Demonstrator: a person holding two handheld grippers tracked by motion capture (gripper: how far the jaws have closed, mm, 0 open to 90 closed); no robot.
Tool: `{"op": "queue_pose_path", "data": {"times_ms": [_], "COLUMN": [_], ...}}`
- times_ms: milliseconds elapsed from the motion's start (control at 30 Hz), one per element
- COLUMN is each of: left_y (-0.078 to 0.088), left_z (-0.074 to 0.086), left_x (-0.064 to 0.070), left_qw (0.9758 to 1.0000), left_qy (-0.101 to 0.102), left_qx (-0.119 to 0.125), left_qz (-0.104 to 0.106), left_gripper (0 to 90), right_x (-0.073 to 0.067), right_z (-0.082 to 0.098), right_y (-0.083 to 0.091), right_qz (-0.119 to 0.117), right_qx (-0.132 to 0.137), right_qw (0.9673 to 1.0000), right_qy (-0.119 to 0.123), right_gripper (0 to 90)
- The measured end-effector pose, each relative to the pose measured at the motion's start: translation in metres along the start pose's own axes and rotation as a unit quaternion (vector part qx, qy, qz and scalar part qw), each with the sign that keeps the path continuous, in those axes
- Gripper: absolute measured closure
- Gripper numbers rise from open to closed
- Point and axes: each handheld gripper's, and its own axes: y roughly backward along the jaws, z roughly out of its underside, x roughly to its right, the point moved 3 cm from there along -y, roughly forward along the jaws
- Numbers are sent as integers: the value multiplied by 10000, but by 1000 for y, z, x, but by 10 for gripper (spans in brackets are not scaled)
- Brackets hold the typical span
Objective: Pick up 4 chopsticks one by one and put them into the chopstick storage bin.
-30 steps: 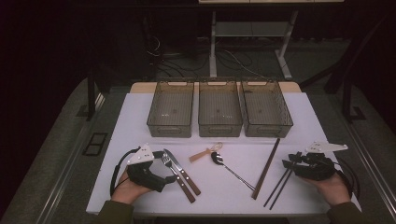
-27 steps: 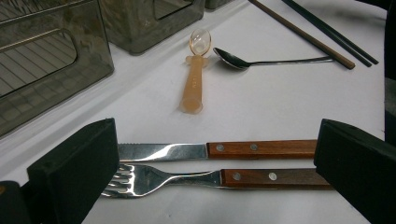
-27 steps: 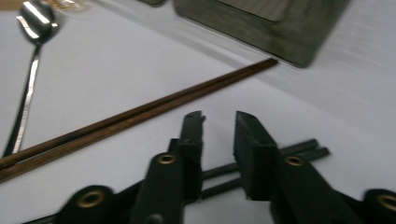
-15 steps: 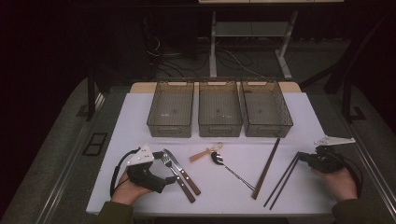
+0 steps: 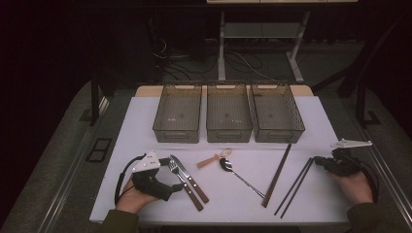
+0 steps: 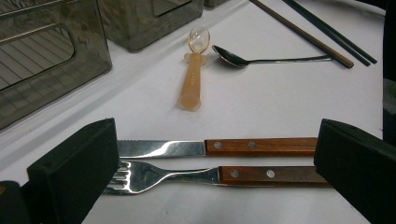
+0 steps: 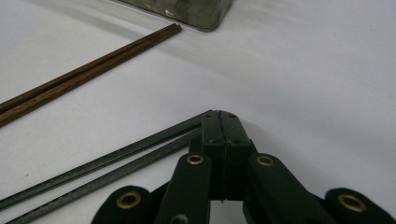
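My left gripper [image 5: 171, 174] stands open at the table's front left. In the left gripper view its jaws [image 6: 212, 173] straddle a wood-handled fork [image 6: 205, 176] and knife [image 6: 210, 147] lying side by side; the pads [image 6: 74, 168] touch neither. At the front right my right gripper [image 5: 317, 159] is shut, nothing visible between its jaws. Its tip [image 7: 222, 114] rests on the mat right at the far ends of two black chopsticks [image 7: 116, 163]. In the high view the fork [image 5: 187, 189], the knife [image 5: 192, 180] and the black chopsticks [image 5: 294, 187] lie flat.
Three smoky plastic bins [image 5: 177, 133] [image 5: 229, 135] [image 5: 278, 135] stand in a row at the back of the white mat. An orange plastic spoon [image 5: 214, 159], a metal spoon [image 5: 240, 177] and brown chopsticks [image 5: 277, 175] lie mid-table. The mat's right edge is close to my right hand.
My right gripper has slid to the right toward the mat's edge and its jaws have closed. The left gripper and the cutlery have stayed put.
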Motion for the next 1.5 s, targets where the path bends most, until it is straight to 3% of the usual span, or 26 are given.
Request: {"op": "queue_pose_path", "data": {"times_ms": [667, 1500], "left_y": [-1, 1], "left_z": [0, 0], "left_x": [0, 0], "left_qw": [10000, 10000], "left_qy": [6, -5], "left_qx": [-19, 6], "left_qz": [7, -13], "left_gripper": [0, 0], "right_x": [-2, -20], "right_z": [-6, -23], "right_y": [-10, -26], "right_qz": [-49, -90], "right_qx": [-99, -201], "right_qw": [9999, 9989], "right_qy": [133, 404], "right_gripper": [899, 899]}}
